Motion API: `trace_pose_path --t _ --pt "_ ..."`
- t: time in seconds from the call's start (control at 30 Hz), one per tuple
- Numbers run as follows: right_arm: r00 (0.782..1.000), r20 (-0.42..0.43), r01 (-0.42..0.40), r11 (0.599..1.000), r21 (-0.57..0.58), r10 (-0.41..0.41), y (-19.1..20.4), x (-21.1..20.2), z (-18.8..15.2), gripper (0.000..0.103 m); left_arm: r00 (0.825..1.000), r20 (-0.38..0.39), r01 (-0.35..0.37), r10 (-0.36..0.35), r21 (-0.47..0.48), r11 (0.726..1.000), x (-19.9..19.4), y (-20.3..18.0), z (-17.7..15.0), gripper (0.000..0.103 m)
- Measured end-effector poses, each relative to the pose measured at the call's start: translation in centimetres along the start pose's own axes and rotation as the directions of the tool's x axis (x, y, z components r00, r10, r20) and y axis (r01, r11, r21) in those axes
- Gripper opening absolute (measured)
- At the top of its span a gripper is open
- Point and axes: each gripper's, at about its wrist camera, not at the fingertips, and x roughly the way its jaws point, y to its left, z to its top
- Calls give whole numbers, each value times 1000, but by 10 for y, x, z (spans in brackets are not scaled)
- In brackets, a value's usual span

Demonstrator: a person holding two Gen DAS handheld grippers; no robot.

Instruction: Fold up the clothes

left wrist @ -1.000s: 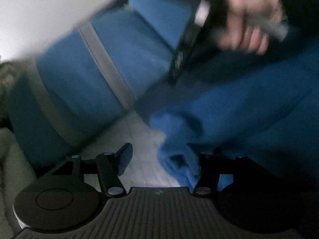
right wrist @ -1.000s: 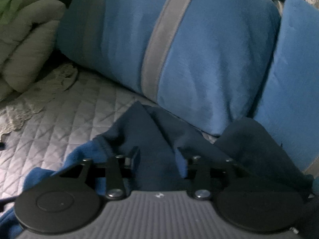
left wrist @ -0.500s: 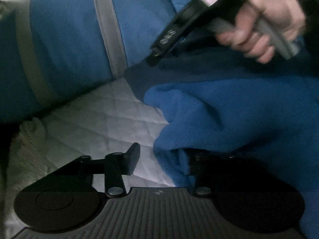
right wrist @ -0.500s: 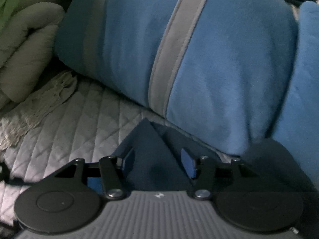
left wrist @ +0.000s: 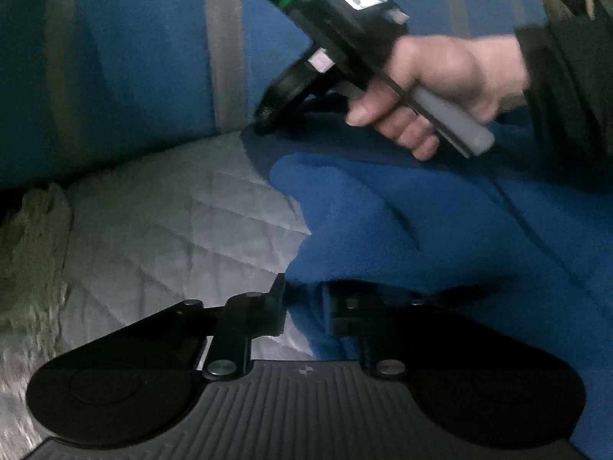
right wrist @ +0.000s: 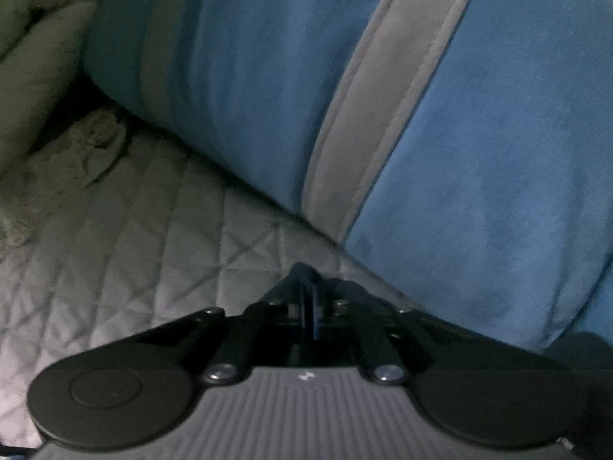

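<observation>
A blue fleece garment with a dark navy outer side lies rumpled on the quilted cover, filling the right of the left wrist view. My left gripper sits at its near edge, fingers drawn in on a thick fold of the fleece. A hand holds my right gripper, whose tip pinches the garment's navy edge beside the pillow. In the right wrist view my right gripper is shut, with a thin strip of navy cloth between its fingers. Most of the garment lies out of that view.
A big blue pillow with a grey stripe stands right behind the right gripper and spans the back of the left wrist view. The grey quilted bed cover lies below. Beige lace cloth and pale bedding sit at the left.
My right gripper's fingers have closed on the navy edge and moved nearer the pillow. My left gripper's fingers have narrowed on the fleece fold as it swung toward the bed.
</observation>
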Motion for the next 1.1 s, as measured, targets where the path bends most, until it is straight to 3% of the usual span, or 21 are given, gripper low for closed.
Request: trace_pose_path --t 0.3,0.43,0.5,0.53,0.57,0.6,0.67,0.7,0.73,0.8,0.87,0.97,1.0,1.1 --pt "990 74 104 983 151 -116 -24 -17 5 2 997 -42 -67 60 -190 980 -14 -3 -1 14" --pt "989 44 128 972 198 -139 -30 -9 7 2 998 -63 -26 6 -324 946 -3 20 -2 15" --pt "989 12 141 974 176 -145 -26 -6 9 3 997 -80 -8 -25 -384 923 2 33 -3 24" --pt "990 7 138 975 175 -141 -27 -9 11 20 995 -94 -13 -27 -399 917 1 36 -4 37" --pt "991 4 134 976 175 -136 -28 -13 12 27 994 -108 -30 -15 -406 913 0 39 -4 44" --pt "991 1 129 976 175 -131 -29 -17 14 41 993 -118 -43 -5 -401 915 -3 40 -3 54" --pt "992 13 123 976 182 -128 -34 -36 16 61 991 -137 -66 14 -386 920 -9 43 0 56" --pt "992 19 120 976 183 -125 -36 -47 15 77 990 -141 -76 24 -377 923 -14 44 1 56" --pt "993 26 110 976 190 -117 -42 -65 7 84 989 -145 -85 33 -367 926 -18 46 3 56" --pt "994 42 90 974 206 -101 -55 -101 -12 86 995 -98 -48 10 -390 920 -35 50 4 56" --pt "995 58 70 973 221 -84 -68 -137 -30 89 999 -3 36 -41 -444 895 -53 55 3 62" --pt "995 82 38 969 244 -60 -87 -192 -58 93 987 126 150 -101 -488 860 -63 57 7 68" --pt "995 91 28 968 251 -52 -93 -210 -68 94 984 139 163 -110 -472 866 -59 52 11 68" --pt "993 116 -4 962 272 -29 -113 -265 -96 99 986 127 144 -105 -348 926 -43 31 25 68"
